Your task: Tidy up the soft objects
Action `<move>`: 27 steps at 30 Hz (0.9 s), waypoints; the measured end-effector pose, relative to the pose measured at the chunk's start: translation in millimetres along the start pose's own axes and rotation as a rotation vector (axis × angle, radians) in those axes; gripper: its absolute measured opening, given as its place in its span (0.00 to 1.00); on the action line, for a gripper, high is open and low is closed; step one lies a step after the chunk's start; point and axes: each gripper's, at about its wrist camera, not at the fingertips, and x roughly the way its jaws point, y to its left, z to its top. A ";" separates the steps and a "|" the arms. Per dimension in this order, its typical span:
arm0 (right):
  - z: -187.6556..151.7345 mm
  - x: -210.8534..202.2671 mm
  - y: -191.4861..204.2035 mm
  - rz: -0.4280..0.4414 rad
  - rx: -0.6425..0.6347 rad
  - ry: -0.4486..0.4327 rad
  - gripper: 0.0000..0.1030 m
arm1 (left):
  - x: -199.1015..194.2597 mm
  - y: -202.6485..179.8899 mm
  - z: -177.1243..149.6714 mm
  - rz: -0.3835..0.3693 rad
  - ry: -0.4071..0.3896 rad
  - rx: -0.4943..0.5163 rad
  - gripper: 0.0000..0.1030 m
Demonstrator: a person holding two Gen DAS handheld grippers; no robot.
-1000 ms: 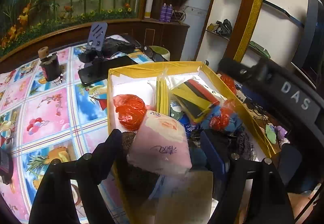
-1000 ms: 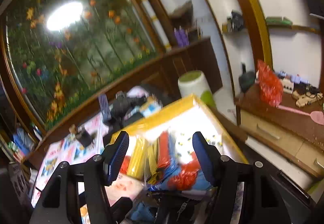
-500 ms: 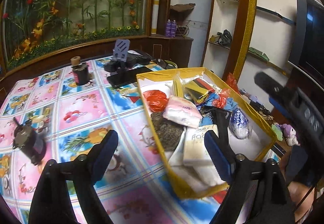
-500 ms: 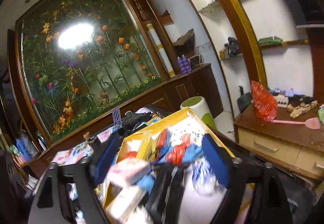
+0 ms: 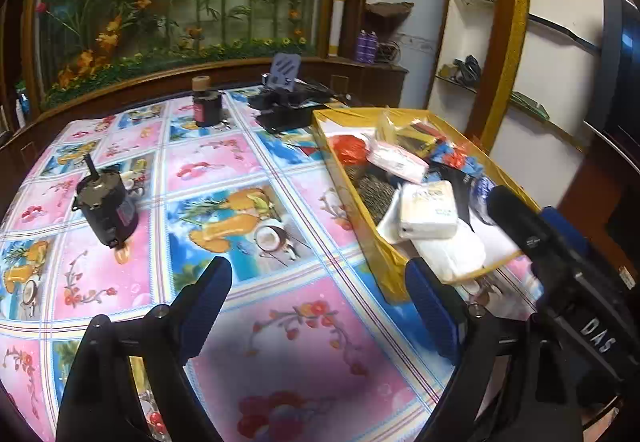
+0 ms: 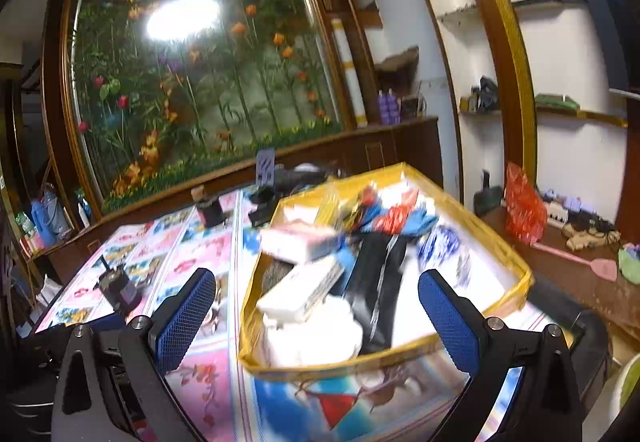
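Much of the yellow box's (image 6: 516,274) contents blurred together; both the left gripper (image 5: 320,294) and the right gripper (image 6: 316,302) hovered short of it, jaws just spread wide, empty.

Floral-clothed table (image 5: 248,322), yellow box (image 5: 372,242), two dark jars (image 5: 106,210)

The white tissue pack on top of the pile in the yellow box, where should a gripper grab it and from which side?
Probably across the white tissue pack's two long sides, coming from above: it lies flat on top of the pile in the yellow box, top face exposed, with neighbours crowding its ends.
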 end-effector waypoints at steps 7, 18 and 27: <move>0.8 3.9 -9.2 -0.055 0.008 0.020 0.99 | 1.7 -17.9 -6.9 0.075 0.032 0.111 0.92; 2.2 5.8 -29.3 -0.087 0.078 0.032 0.99 | 6.4 -16.9 -5.7 0.081 0.069 0.121 0.96; 2.4 4.6 -30.6 -0.087 0.082 0.028 0.99 | 14.0 -14.3 -5.5 0.075 0.118 0.107 0.99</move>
